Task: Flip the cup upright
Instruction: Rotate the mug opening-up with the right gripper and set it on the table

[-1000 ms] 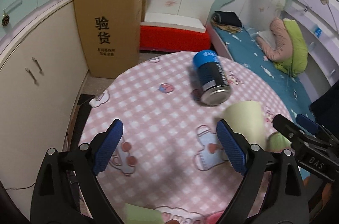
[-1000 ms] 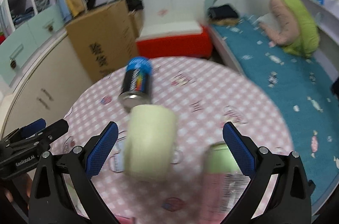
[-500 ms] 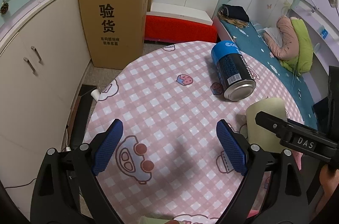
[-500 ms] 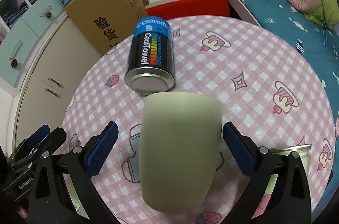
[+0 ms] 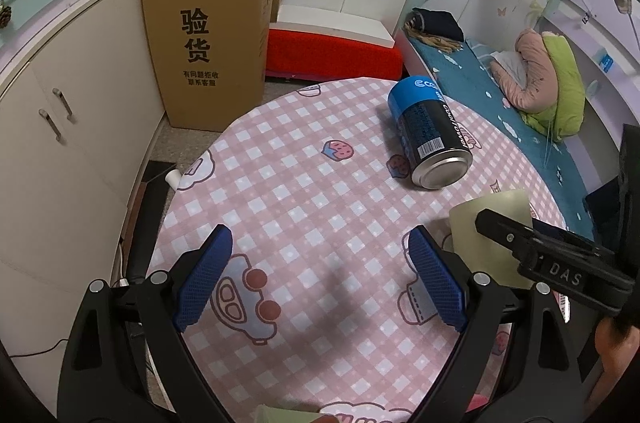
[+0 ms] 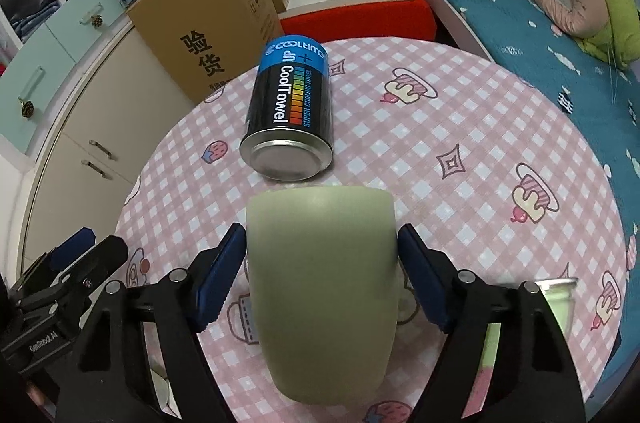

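Note:
A pale green cup point(image 6: 324, 283) lies on its side on the round pink checked table point(image 6: 460, 127), its flat base toward the can. My right gripper point(image 6: 322, 275) straddles it, the blue pads point(image 6: 218, 279) closed in against both sides of the cup. In the left wrist view the cup point(image 5: 486, 219) shows at the right, partly behind the right gripper's black finger point(image 5: 532, 255). My left gripper point(image 5: 320, 279) is open and empty over the table's left part.
A blue and black CoolTowel can point(image 6: 290, 119) lies on its side just beyond the cup. A green and pink can point(image 6: 554, 299) stands at the right near the front edge. A cardboard box point(image 5: 208, 31), cabinets and a bed surround the table.
My right gripper has moved forward around the cup and its pads have closed from wide open onto the cup's sides. The left gripper's view has risen and pulled back slightly.

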Demonstrator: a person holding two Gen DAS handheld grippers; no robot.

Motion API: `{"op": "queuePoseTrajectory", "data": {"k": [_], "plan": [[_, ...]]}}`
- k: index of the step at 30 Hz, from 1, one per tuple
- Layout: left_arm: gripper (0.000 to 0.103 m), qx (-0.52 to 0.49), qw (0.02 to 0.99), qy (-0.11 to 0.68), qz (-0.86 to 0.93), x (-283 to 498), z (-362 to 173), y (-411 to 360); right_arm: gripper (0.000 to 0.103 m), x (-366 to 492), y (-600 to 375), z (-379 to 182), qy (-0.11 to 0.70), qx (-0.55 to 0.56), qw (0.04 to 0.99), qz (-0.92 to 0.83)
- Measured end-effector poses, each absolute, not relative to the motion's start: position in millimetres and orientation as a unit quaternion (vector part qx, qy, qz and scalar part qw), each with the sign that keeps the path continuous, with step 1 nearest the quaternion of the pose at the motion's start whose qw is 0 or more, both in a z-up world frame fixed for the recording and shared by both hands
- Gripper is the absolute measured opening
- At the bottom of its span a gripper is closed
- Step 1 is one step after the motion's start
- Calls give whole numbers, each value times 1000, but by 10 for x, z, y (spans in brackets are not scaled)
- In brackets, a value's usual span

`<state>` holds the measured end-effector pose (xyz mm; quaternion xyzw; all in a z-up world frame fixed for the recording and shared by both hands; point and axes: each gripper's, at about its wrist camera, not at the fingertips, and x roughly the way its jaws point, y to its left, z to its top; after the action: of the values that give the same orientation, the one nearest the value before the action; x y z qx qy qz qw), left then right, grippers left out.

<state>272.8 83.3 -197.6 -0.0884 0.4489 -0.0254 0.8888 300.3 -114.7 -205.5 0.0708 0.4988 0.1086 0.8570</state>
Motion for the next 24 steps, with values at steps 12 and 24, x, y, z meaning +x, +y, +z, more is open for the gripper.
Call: {"op": "queuePoseTrajectory", "data": {"k": [12, 24], "plan": [[90, -86, 896, 434, -20, 2517, -1800, 840, 73, 2558, -1017, -1686, 417, 36, 902, 104], [90, -68, 904, 423, 0, 2316, -1728, 830, 71, 2345, -944, -1736, 407, 25, 907, 106]]}}
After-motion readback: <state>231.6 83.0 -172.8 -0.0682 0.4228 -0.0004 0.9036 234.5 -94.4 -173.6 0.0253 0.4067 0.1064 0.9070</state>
